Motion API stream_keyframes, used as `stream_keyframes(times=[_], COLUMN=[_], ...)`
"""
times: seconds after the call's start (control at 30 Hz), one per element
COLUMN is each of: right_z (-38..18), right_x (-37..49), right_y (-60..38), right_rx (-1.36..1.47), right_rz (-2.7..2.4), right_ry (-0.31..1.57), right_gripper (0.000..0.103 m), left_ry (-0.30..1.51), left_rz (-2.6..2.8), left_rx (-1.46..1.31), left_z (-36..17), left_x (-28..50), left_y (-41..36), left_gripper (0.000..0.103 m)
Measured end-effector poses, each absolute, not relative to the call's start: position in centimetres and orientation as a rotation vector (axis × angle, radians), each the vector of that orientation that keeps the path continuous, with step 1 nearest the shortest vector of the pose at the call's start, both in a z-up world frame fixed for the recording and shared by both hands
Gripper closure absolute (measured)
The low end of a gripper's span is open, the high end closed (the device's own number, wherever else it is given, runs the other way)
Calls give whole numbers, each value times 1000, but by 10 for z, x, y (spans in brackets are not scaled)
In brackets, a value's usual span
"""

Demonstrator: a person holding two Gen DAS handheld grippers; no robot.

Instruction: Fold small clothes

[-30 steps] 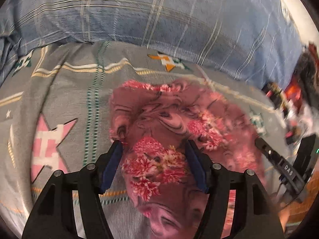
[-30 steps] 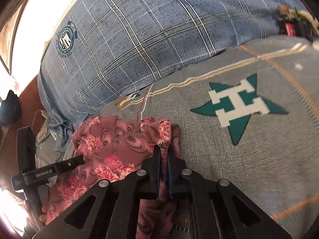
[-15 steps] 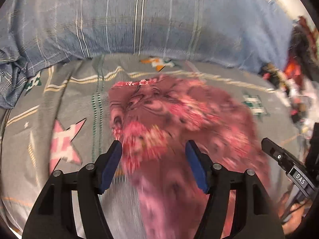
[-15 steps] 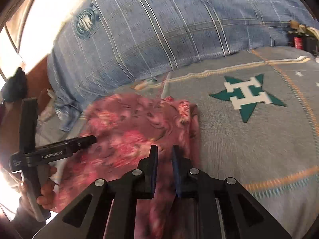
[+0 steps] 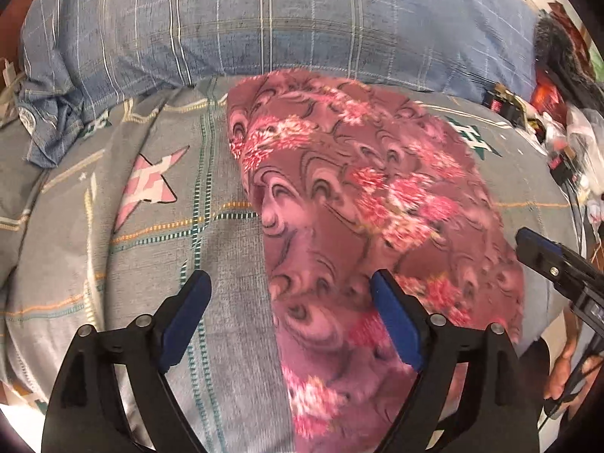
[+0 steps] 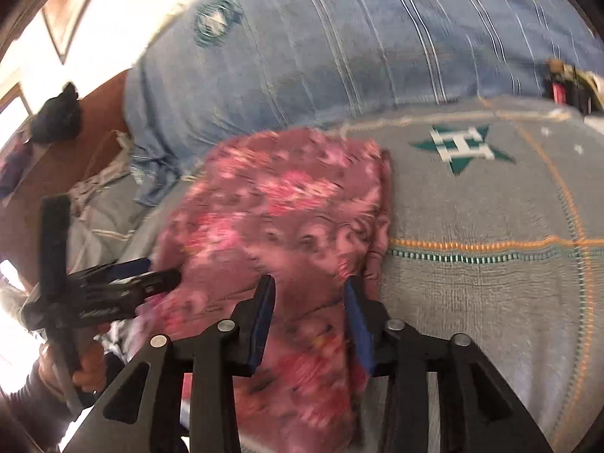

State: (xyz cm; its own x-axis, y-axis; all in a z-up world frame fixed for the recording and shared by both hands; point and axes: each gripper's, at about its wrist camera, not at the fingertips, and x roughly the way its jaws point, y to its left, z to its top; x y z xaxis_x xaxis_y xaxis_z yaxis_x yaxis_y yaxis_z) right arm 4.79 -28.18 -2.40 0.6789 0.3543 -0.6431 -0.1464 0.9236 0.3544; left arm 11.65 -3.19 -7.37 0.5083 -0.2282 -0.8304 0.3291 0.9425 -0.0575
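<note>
A pink floral garment (image 5: 358,196) lies spread flat on the grey star-patterned blanket (image 5: 151,264). My left gripper (image 5: 288,287) hovers over the garment's near left edge. Its jaws are opening wide and the pads touch nothing. In the right wrist view the same garment (image 6: 287,207) is blurred, and my right gripper (image 6: 310,285) sits over its near right part. The right jaws are opening too, and the cloth lies loose below the gap. Each view also catches the other gripper: the right gripper (image 5: 547,260) and the left gripper (image 6: 124,283), held by a hand (image 6: 87,370).
A blue plaid pillow (image 5: 302,19) lies along the far side of the blanket, just behind the garment. Dark and red clutter (image 5: 558,75) sits at the far right. A brown wooden surface with a dark object (image 6: 56,113) is at the left.
Both grippers have drawn back toward the near edge, leaving the garment stretched out flat. The right jaws, shut on the cloth's edge before, have let go. The left jaws have spread wider.
</note>
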Motion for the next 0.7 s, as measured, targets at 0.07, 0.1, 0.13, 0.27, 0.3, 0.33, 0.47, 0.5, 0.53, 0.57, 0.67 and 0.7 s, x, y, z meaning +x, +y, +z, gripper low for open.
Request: stream_keyframes(times=[0.07, 0.1, 0.13, 0.27, 0.3, 0.33, 0.47, 0.5, 0.53, 0.57, 0.67, 0.7], right_z=[-24, -28, -38, -68, -66, -63, -45, -40, -34, -31, -40, -54], right_x=[32, 29, 27, 29, 26, 27, 29, 30, 30, 30, 36, 40], right_y=[-279, -276, -275, -262, -260, -257, -264, -266, -267, -266, -253, -243], right_rx=[259, 243, 233, 128, 109, 97, 165, 189, 212, 222, 194, 147], right_rz=[303, 302, 301, 226, 219, 210, 226, 238, 259, 281, 332, 336], right_ry=[763, 772, 790, 841, 842, 850, 836, 819, 793, 774, 802, 856], right_gripper=[62, 62, 62, 62, 62, 62, 60, 60, 60, 60, 60, 60], left_ry=[961, 961, 963, 1011, 1016, 1022, 1026, 1023, 1021, 1021, 1032, 1038], left_rz=[-338, -337, -340, -325, -325, -327, -335, -335, -334, -334, -340, -343], left_rx=[116, 118, 124, 133, 118, 108, 108, 110, 109, 106, 86, 80], left_z=[-70, -71, -75, -94, -94, -93, -93, -94, -93, -94, -97, -98], left_x=[106, 102, 99, 104, 105, 106, 107, 106, 105, 105, 108, 109], left_y=[-31, -31, -33, -38, -36, -35, -36, -36, -37, -37, -34, -32], left_gripper=[16, 16, 16, 14, 14, 14, 14, 14, 14, 14, 14, 13])
